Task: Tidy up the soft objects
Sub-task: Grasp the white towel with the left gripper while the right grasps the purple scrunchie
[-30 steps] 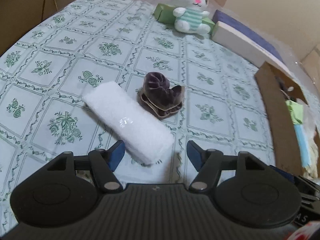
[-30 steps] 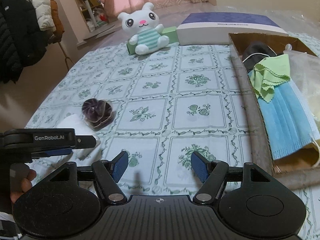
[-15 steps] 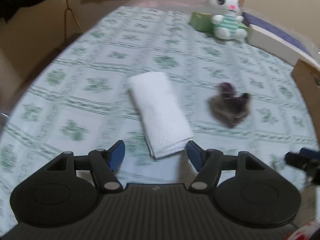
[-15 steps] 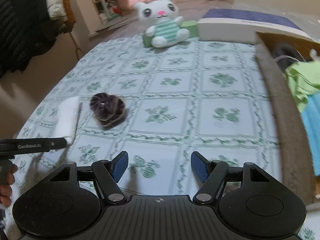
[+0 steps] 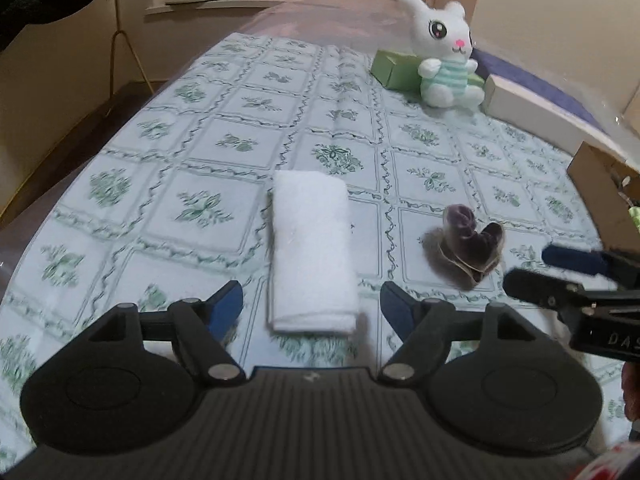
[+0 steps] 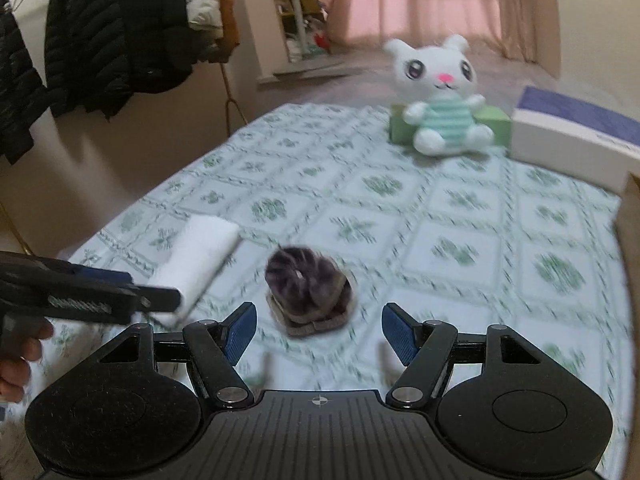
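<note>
A folded white towel (image 5: 312, 248) lies on the patterned tablecloth, its near end between my open left gripper's (image 5: 311, 308) fingers. It also shows in the right wrist view (image 6: 198, 256). A dark purple scrunchie (image 5: 472, 248) lies to the towel's right; in the right wrist view the scrunchie (image 6: 308, 288) sits just ahead of my open, empty right gripper (image 6: 318, 328). A white plush bunny (image 5: 444, 60) sits at the far end, also in the right wrist view (image 6: 440, 100). The right gripper (image 5: 568, 276) shows in the left wrist view beside the scrunchie.
A green box (image 5: 394, 70) stands behind the bunny. A white and purple box (image 6: 576, 132) lies at the far right. A cardboard box (image 5: 600, 192) stands at the right edge. Dark coats (image 6: 100, 32) hang beyond the table's left side.
Both grippers have swung left and lower. The towel now lines up between the left fingers, and the scrunchie has come close in front of the right gripper. Nothing was grasped.
</note>
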The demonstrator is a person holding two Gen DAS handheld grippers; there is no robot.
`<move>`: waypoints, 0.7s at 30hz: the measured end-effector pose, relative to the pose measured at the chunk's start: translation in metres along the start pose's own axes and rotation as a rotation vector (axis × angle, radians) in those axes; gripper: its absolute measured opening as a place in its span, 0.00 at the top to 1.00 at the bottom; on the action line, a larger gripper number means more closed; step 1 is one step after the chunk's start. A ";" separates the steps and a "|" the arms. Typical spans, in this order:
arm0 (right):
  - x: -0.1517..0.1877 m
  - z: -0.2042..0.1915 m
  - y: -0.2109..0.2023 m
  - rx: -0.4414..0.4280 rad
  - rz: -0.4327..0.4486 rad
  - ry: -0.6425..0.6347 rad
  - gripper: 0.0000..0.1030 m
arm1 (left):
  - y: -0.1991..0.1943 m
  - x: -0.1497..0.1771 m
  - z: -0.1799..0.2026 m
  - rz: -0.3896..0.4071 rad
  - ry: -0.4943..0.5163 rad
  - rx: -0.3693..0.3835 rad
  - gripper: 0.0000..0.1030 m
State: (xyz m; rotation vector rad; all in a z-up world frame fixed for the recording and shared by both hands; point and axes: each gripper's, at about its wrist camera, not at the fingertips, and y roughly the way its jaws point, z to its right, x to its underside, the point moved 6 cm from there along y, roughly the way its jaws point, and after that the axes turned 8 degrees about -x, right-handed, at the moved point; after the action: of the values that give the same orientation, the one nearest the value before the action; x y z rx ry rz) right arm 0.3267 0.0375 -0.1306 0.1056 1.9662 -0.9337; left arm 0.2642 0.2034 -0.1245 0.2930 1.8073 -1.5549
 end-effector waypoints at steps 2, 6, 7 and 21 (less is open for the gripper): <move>-0.003 -0.001 0.010 -0.001 -0.002 -0.011 0.32 | 0.010 -0.004 0.005 -0.007 0.019 -0.010 0.28; -0.004 0.000 0.029 0.008 -0.026 -0.020 0.32 | 0.027 -0.009 0.011 0.000 0.053 -0.043 0.32; -0.003 0.000 0.033 0.009 -0.027 -0.019 0.32 | 0.030 -0.010 0.012 0.005 0.059 -0.051 0.34; 0.001 0.003 0.034 -0.002 -0.007 -0.029 0.74 | 0.038 -0.017 0.008 0.021 0.076 -0.059 0.69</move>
State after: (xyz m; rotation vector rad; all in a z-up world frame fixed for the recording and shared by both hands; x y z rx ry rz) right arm 0.3424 0.0595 -0.1515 0.0838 1.9425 -0.9323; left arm 0.3023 0.2099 -0.1427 0.3463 1.8987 -1.4916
